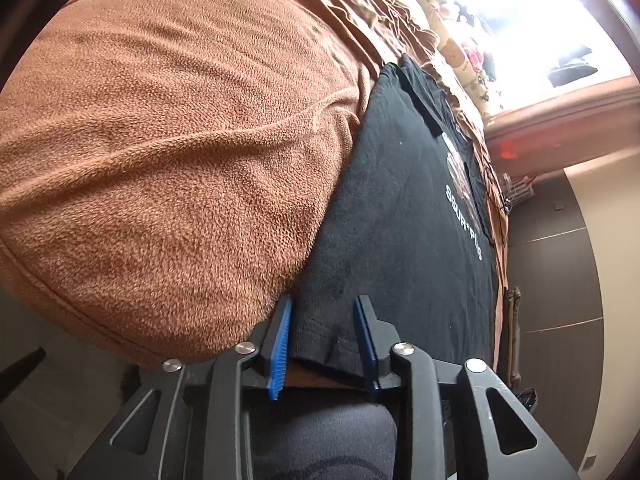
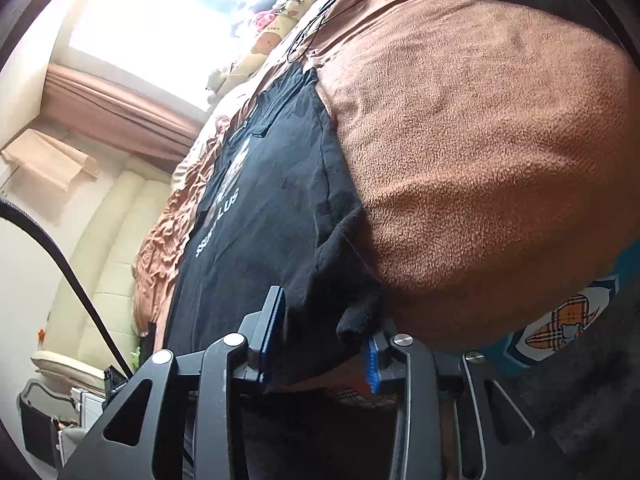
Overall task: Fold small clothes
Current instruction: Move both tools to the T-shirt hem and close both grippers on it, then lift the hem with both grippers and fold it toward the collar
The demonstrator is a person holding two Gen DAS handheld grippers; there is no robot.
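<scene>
A black T-shirt (image 1: 400, 200) with white lettering lies spread flat on a brown fleece blanket (image 1: 180, 140) over a bed. My left gripper (image 1: 323, 304) straddles the shirt's near hem; the cloth runs between the blue pads (image 1: 282, 340), and a wide gap still shows with the cloth flat. In the right wrist view the same T-shirt (image 2: 272, 208) stretches away, and my right gripper (image 2: 324, 332) holds a bunched corner of it. That wad fills the space between the pads (image 2: 373, 364) and hides most of the right finger.
The blanket (image 2: 480, 140) bulges up high beside the shirt. Plush toys (image 2: 272, 40) line the bed's far side under a bright window, and a thin cable (image 2: 316, 28) lies there. A cream sofa (image 2: 112, 240) stands beyond. A person's dark-trousered leg (image 1: 320, 432) is below the left gripper.
</scene>
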